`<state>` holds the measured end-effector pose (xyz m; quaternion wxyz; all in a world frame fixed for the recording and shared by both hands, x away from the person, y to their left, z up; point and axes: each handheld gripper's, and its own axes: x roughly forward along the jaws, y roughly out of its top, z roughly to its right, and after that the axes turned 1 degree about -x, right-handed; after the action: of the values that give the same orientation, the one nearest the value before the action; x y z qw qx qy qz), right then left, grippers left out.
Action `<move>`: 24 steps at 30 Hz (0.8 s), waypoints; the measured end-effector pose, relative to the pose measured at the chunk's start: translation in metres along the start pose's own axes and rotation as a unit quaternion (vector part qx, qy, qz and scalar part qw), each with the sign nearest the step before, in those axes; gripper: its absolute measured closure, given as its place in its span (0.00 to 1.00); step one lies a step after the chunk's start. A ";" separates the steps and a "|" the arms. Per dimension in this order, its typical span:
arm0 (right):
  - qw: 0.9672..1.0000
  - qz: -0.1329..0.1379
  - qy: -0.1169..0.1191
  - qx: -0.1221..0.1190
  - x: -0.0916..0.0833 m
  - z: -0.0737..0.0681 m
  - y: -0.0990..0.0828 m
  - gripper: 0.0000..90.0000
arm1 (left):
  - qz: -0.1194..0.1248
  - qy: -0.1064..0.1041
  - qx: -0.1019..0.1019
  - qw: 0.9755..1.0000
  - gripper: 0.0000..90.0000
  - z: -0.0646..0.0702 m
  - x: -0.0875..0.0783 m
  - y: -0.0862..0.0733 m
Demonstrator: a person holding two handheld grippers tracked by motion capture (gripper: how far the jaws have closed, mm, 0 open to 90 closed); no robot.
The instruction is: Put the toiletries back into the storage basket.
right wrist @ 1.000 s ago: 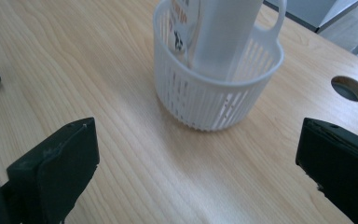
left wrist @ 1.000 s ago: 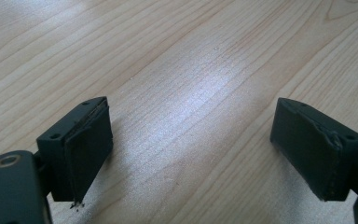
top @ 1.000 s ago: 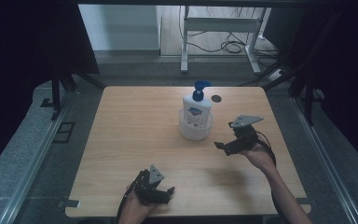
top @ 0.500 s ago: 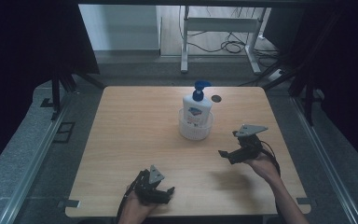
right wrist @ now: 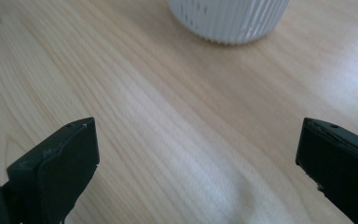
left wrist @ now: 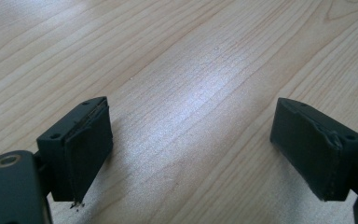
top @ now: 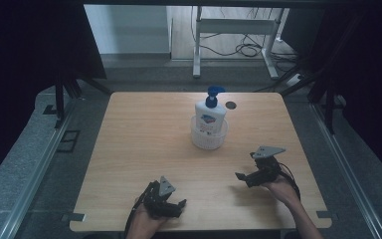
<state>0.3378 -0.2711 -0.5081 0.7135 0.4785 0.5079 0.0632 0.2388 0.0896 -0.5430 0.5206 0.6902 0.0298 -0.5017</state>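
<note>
Bottle (top: 211, 115) stood in the white basket (top: 208, 139) at table (top: 139, 149) centre-rear. Both jaws gaped wide, empty: right gripper (top: 244, 178) near the basket, left gripper (top: 175, 206) at the front edge. Judged step: idle or approach. Next move requires reaching forward.

High view: fixed, above the near edge of the counter (top: 144, 129), looking forward and down, whole top in frame, floor beyond at upper frame. Left tool (left wrist: 191, 154) view: camera rides the tool, very close to the wood, jaws wide apart at lower frame. Right tool (right wrist: 196, 172) view: same low close look, white ribbed basket (right wrist: 228, 18) at top centre; basket (top: 208, 138) also shows mid-frame in high view.
</note>
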 end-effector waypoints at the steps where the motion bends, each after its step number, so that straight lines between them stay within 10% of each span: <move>1: 1.000 -0.002 -0.001 -0.001 0.001 -0.001 -0.002 0.00 | 0.000 0.000 0.000 1.000 0.14 0.000 0.000 0.000; 24: 0.999 -0.036 0.007 0.004 0.016 -0.012 -0.033 0.00 | 0.000 0.001 -0.001 1.000 0.14 0.000 0.000 0.000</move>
<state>0.3227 -0.2717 -0.5436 0.7102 0.4622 0.5296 0.0391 0.2385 0.0893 -0.5430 0.5207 0.6902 0.0307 -0.5015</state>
